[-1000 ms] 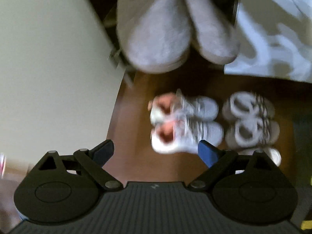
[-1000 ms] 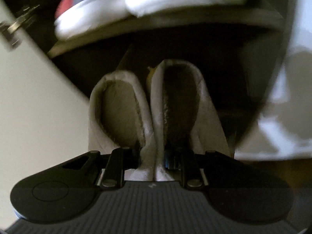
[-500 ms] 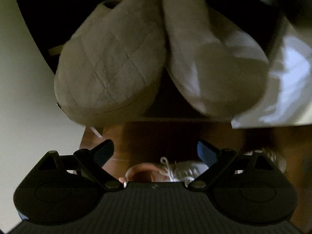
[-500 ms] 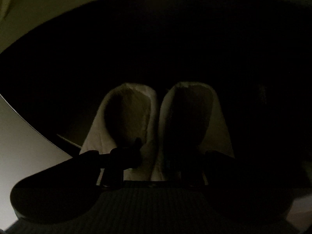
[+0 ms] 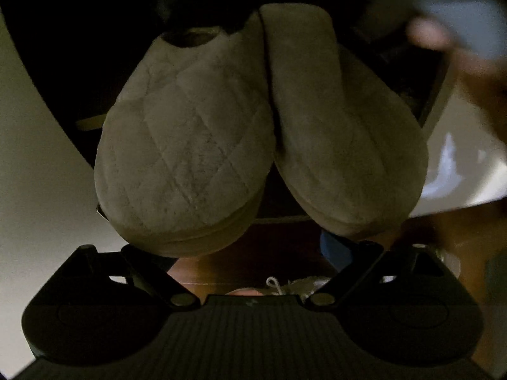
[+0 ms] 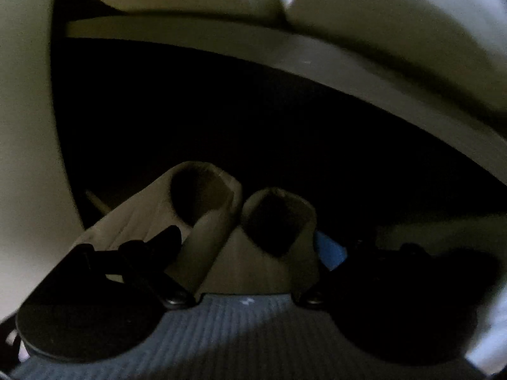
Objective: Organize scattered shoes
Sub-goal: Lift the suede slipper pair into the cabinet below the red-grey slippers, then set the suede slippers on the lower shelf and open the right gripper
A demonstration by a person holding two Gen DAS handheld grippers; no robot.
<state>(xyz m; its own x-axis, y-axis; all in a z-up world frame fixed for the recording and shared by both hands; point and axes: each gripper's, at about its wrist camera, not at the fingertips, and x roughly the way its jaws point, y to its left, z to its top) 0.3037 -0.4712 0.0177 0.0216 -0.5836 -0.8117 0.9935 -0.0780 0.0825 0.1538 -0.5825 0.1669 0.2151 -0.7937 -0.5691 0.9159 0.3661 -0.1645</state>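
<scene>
Since half a second ago the right claw (image 6: 250, 247) has spread its fingers and let go of the pair of slippers (image 5: 253, 133), which now sits on a dark shelf (image 6: 285, 60), heel openings toward the back. Seen from the left wrist view, the slippers lie side by side, touching, long axes running front to back, toes pointing out over the shelf edge. Below them, the left claw (image 5: 250, 253) is released and empty above the wooden floor (image 5: 221, 269).

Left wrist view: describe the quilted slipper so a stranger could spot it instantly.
Start at the dark shelf opening beside the pale wall. Two beige slippers sit there side by side, toes toward the camera. The target slipper is the left one, with diamond quilting; its neighbour looks smooth.
</scene>
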